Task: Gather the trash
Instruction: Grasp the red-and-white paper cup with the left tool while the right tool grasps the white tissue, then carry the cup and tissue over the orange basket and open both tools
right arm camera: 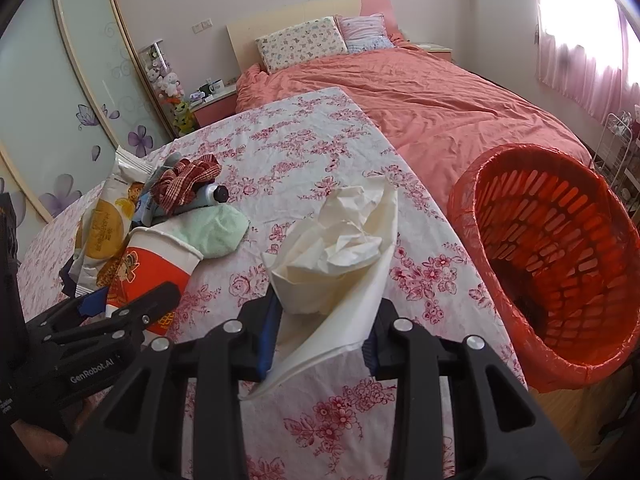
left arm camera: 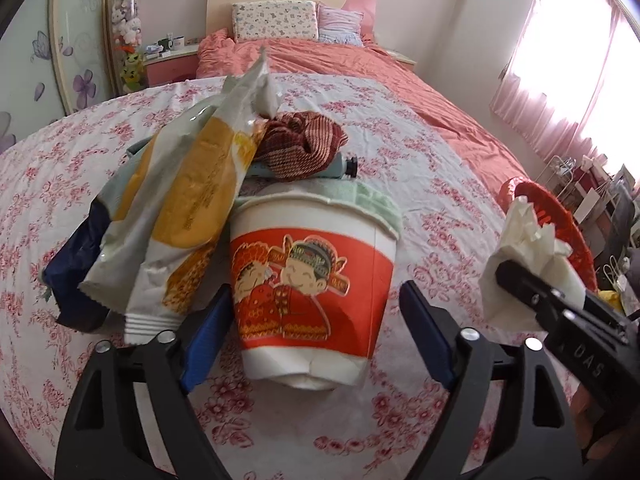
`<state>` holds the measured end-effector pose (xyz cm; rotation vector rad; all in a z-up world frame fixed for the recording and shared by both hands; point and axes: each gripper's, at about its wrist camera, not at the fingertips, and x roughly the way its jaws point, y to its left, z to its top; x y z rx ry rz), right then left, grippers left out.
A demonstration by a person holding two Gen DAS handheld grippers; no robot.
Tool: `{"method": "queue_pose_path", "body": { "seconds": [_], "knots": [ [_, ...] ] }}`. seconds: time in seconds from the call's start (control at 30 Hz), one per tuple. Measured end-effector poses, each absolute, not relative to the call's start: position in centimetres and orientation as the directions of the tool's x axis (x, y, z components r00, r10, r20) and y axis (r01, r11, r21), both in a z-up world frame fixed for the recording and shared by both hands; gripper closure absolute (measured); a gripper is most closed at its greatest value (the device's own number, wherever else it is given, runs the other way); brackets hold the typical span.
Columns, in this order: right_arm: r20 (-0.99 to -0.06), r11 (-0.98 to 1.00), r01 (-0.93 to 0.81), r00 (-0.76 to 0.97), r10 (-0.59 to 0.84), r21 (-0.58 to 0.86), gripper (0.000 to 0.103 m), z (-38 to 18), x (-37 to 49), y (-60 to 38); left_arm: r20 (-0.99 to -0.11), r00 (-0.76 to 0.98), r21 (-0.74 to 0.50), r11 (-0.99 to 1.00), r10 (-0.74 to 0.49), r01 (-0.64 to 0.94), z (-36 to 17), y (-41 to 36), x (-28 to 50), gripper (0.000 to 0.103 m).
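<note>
On the table (right arm camera: 320, 152) with its pink-flowered cloth, my left gripper (left arm camera: 312, 340) stands wide around a red and white paper cup (left arm camera: 310, 280); its blue pads sit either side, the left one close against the cup wall, the right one apart from it. A yellow and white snack wrapper (left arm camera: 180, 216) leans on the cup's left side. Behind lie a green cloth (right arm camera: 216, 232) and a crumpled red checked cloth (left arm camera: 300, 144). My right gripper (right arm camera: 320, 340) is clamped on a crumpled white tissue (right arm camera: 340, 248). A red plastic-lined wastebasket (right arm camera: 560, 256) sits just beside the table's right edge.
</note>
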<state>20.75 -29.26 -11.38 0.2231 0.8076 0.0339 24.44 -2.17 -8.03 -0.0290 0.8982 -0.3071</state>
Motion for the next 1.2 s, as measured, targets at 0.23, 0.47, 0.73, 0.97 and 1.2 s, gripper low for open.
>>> {"method": "queue_pose_path", "body": {
  "seconds": [0.23,0.47,0.73,0.97,1.2],
  "knots": [
    [-0.717,0.976,0.050,0.686,0.120,0.212,0.069,-11.6,20.9,-29.1,-0.770,0.585,-0.122,0.959,-0.255,0.257,-8.1,-3.0,24.9,0.018],
    [-0.722,0.974,0.061,0.681,0.119,0.217,0.069,-12.0,21.0,-29.6,-0.778,0.596,-0.048,0.964,-0.201,0.263,-8.9,-3.9,24.5,0.024],
    [-0.723,0.974,0.061,0.681,0.119,0.218,0.069,-12.0,21.0,-29.8,-0.761,0.612,-0.051,0.961,-0.215,0.273,-8.3,-3.7,24.1,0.024],
    [-0.720,0.974,0.058,0.683,0.121,0.218,0.069,-12.1,20.7,-30.0,-0.741,0.632,-0.057,0.959,-0.227,0.278,-7.8,-3.4,23.5,0.024],
    [-0.717,0.975,0.054,0.686,0.121,0.216,0.069,-11.9,20.4,-30.2,-0.749,0.621,-0.076,0.961,-0.231,0.265,-8.0,-3.1,23.5,0.025]
  ]
}}
